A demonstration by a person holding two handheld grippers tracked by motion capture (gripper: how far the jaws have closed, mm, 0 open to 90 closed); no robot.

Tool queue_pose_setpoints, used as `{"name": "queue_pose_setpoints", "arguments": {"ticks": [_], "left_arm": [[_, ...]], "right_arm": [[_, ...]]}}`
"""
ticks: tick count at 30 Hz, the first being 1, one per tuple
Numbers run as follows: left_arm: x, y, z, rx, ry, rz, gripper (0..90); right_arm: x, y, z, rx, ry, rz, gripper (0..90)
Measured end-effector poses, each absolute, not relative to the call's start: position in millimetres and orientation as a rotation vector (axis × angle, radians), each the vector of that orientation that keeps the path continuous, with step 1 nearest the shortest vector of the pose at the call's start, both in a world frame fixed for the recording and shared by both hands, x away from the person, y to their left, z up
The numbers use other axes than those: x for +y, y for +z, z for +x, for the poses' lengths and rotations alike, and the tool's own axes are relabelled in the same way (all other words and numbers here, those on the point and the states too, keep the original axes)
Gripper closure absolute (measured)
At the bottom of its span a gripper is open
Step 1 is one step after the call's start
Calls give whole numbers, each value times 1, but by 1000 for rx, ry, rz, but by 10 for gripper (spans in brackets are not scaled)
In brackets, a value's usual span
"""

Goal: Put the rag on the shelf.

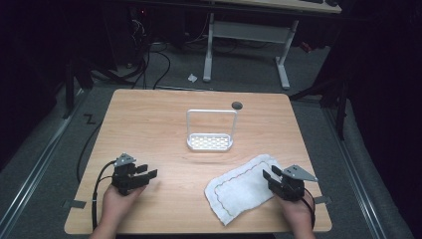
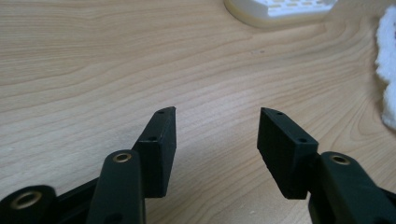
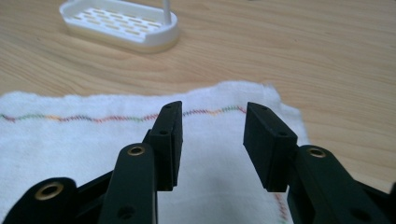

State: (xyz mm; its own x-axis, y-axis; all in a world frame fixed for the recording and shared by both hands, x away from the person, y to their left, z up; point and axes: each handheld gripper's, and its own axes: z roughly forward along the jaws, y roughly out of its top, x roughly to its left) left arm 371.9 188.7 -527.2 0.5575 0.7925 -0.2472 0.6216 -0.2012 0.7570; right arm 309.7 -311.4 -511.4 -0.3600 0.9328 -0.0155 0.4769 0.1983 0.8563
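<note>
High view first: both grippers sit near the person's edge of the wooden table (image 1: 164, 107), with the left gripper (image 1: 145, 173) over bare wood and the right gripper (image 1: 271, 174) poised at the near end of a white cloth (image 1: 239, 186). That placement suggests the cloth is the thing about to be handled, the right tool being set to take it while the left waits clear.

Seen from the right gripper view, the right gripper (image 3: 212, 126) has its jaws spread wide with nothing between them, and the cloth (image 3: 70, 144) lies flat directly beneath and ahead of the tips. Its far hem, stitched in a fine multicoloured zigzag thread, runs just beyond the jaw tips. The fabric looks soft, woven and slightly fuzzy, with a rounded far corner off to the right of the jaws. Farther ahead and to the left stands a white plastic rack (image 3: 121, 25), an oval tray with slotted holes and a thin upright wire frame rising from it.

Left gripper view shows the left gripper (image 2: 217, 128) likewise gaping wide and empty, low over pale, smooth wood grain. The rack's base (image 2: 280, 11) is well ahead and to its right, and a fluffy edge of the cloth (image 2: 387, 70) is at the far right. Both pairs of jaws are matt black blocks with flat faces.
</note>
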Motion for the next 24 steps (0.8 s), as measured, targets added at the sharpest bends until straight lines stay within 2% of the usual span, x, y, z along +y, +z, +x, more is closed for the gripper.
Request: {"name": "queue_pose_setpoints", "arguments": {"ticks": [7, 10, 12, 13, 14, 15, 16, 18, 19, 21, 24], "left_arm": [[173, -528, 370, 1116, 253, 1950, 456], [152, -520, 364, 1035, 196, 1942, 451], [146, -519, 362, 1012, 186, 1940, 492], [135, -517, 360, 971, 169, 1944, 492], [125, -516, 358, 947, 164, 1961, 652], [115, -514, 357, 920, 145, 1979, 652], [107, -514, 356, 896, 136, 1985, 762], [85, -513, 353, 833, 127, 1996, 900], [66, -513, 357, 809, 78, 1995, 900], [47, -513, 360, 773, 64, 2009, 900], [30, -514, 361, 740, 34, 2031, 900]], "right_arm": [[-324, -512, 303, 1928, 1073, 1326, 570], [-329, -513, 299, 1926, 1087, 1355, 612], [-330, -513, 297, 1927, 1090, 1363, 674], [-330, -513, 297, 1927, 1090, 1363, 674], [-332, -511, 296, 1942, 1071, 1368, 794], [-332, -511, 296, 1942, 1071, 1368, 794], [-332, -511, 295, 1946, 1047, 1368, 866], [-333, -509, 296, 1951, 1024, 1379, 900], [-334, -508, 295, 1947, 1025, 1387, 900], [-336, -509, 295, 1943, 1026, 1401, 900], [-340, -513, 296, 1936, 1030, 1429, 900]]}}
